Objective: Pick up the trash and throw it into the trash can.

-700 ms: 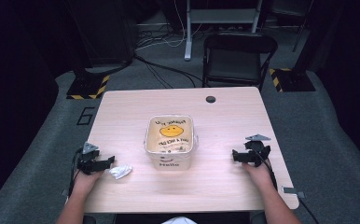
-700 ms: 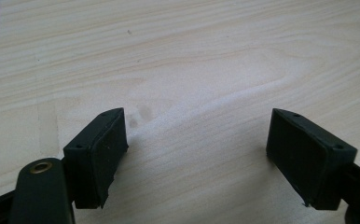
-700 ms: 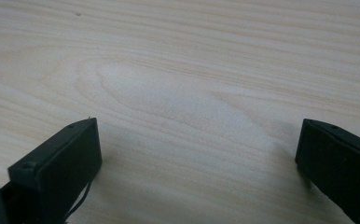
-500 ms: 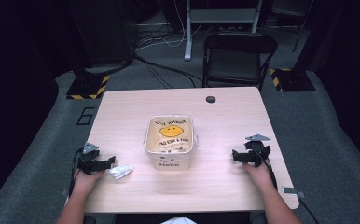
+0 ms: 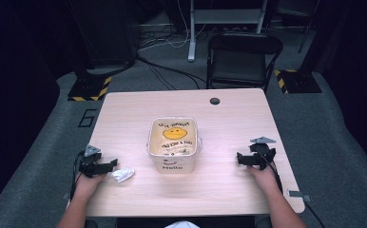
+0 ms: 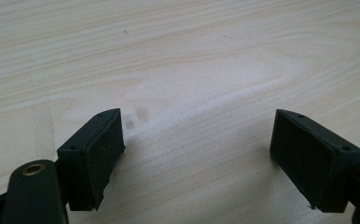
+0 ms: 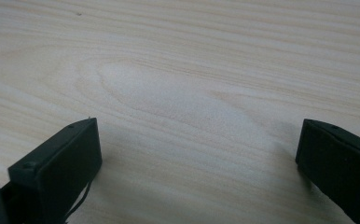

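Observation:
A white tub (image 5: pixel 173 142) lined with a bag that bears a yellow smiley face stands at the middle of the wooden table (image 5: pixel 229 123). A crumpled white paper (image 5: pixel 123 174) lies on the table left of the tub. My left gripper (image 5: pixel 111 165) rests just left of that paper and points at it. In the left gripper view that gripper (image 6: pixel 197 154) is open over bare wood. Near the table's right side my right gripper (image 5: pixel 240 158) points toward the tub. It is open too (image 7: pixel 199 158), with nothing between its jaws.
A black round grommet (image 5: pixel 214 100) sits near the table's far edge. A black chair (image 5: pixel 243 57) stands just beyond that edge. A small grey clip (image 5: pixel 295 193) hangs at the table's front right corner. Cables trail from both grippers toward the person.

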`<state>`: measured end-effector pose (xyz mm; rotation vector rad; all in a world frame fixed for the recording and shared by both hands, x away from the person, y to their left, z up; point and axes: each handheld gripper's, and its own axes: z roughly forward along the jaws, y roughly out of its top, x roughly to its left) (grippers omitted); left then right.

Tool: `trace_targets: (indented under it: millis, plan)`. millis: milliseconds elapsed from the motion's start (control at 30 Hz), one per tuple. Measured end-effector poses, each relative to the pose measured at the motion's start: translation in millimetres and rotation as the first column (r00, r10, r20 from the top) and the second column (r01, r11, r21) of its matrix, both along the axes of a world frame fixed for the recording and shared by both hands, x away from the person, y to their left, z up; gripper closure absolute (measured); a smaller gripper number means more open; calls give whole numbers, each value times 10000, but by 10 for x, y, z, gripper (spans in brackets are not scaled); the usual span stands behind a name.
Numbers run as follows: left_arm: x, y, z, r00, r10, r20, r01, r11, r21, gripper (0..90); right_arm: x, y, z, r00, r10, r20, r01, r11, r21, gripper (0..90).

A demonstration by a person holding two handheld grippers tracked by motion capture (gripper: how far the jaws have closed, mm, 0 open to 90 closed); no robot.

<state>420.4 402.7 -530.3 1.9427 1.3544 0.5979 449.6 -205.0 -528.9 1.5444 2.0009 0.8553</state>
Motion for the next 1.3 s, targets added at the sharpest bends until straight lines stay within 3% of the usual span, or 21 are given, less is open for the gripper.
trace_targets:
  millis: [67, 200, 333, 467, 567, 900, 1067, 1200, 1300]
  plan:
    - [-3, 8, 14, 9998, -61, -163, 61, 10000, 35, 180, 0, 0, 0, 10000, -1, 4, 1, 10000, -1, 0]
    - [-1, 4, 4, 10000, -10, -43, 10, 10000, 12, 181, 0, 0, 0, 10000, -2, -1, 2, 10000, -4, 0]
    - [-5, 0, 21, 9998, 4, -183, -3, 10000, 59, 195, -1, 0, 0, 10000, -8, -2, 8, 10000, 1, 0]
    - [-17, -17, 69, 9984, -156, -535, 164, 9998, 147, 237, -1, 0, 0, 10000, -6, -3, 6, 10000, 3, 0]
    - [-48, -60, 128, 9979, -437, -480, 441, 9990, 65, 261, -1, 0, 0, 10000, -7, -3, 7, 10000, 5, 0]
    - [-122, -235, 358, 9943, -1064, -115, 1068, 9935, 384, 288, -1, 1, 0, 10000, -9, -4, 9, 10000, 8, 0]
    - [-115, -319, 517, 9869, -1602, -180, 1611, 9838, 781, 291, -1, 0, 0, 10000, -4, 1, 4, 10000, 5, 0]
    - [-145, -321, 556, 9833, -1806, -220, 1818, 9805, 749, 291, -1, 0, 1, 10000, -7, -2, 7, 10000, 5, 0]
    - [-206, -279, 561, 9830, -1831, -159, 1836, 9821, 424, 290, -1, 0, 0, 10000, -1, -1, 1, 10000, 7, 0]
